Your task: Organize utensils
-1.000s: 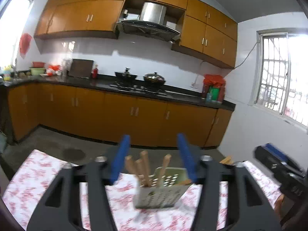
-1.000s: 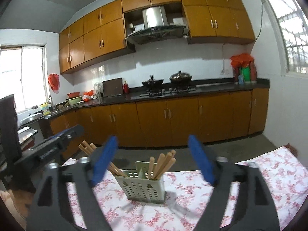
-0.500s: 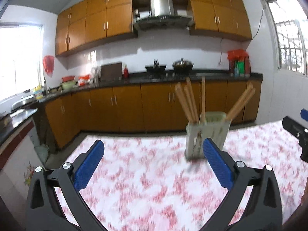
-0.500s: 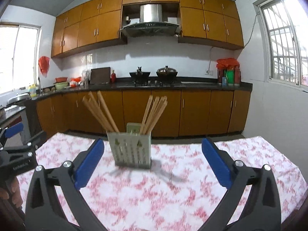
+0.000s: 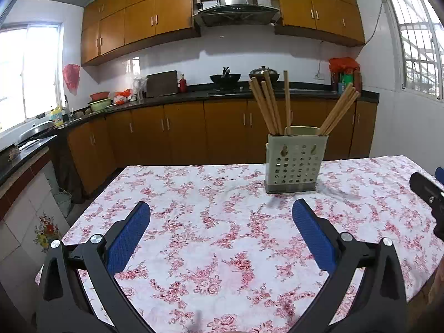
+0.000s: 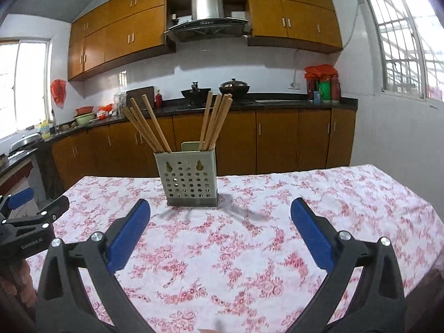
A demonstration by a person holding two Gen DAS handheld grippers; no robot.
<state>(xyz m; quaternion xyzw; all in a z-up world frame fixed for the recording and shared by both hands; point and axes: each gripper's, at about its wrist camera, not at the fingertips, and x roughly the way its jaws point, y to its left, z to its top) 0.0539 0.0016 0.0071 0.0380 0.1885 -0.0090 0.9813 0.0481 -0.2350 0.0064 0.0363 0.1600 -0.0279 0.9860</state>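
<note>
A pale perforated utensil holder [image 5: 294,163] stands upright on the floral tablecloth [image 5: 222,238], with several wooden chopsticks [image 5: 270,105] leaning out of it in two bunches. It also shows in the right wrist view [image 6: 189,176] with its chopsticks [image 6: 149,127]. My left gripper [image 5: 221,216] is open and empty, well back from the holder and to its left. My right gripper [image 6: 220,213] is open and empty, back from the holder, which sits slightly left of its centre line.
The table's far edge [image 6: 249,176] faces a kitchen counter with wooden cabinets [image 6: 236,138]. The other gripper shows at the right edge of the left wrist view [image 5: 428,194] and at the left edge of the right wrist view [image 6: 30,224].
Both grippers have drawn back from the holder and opened wide. The holder now stands free on the table, farther away in both views.
</note>
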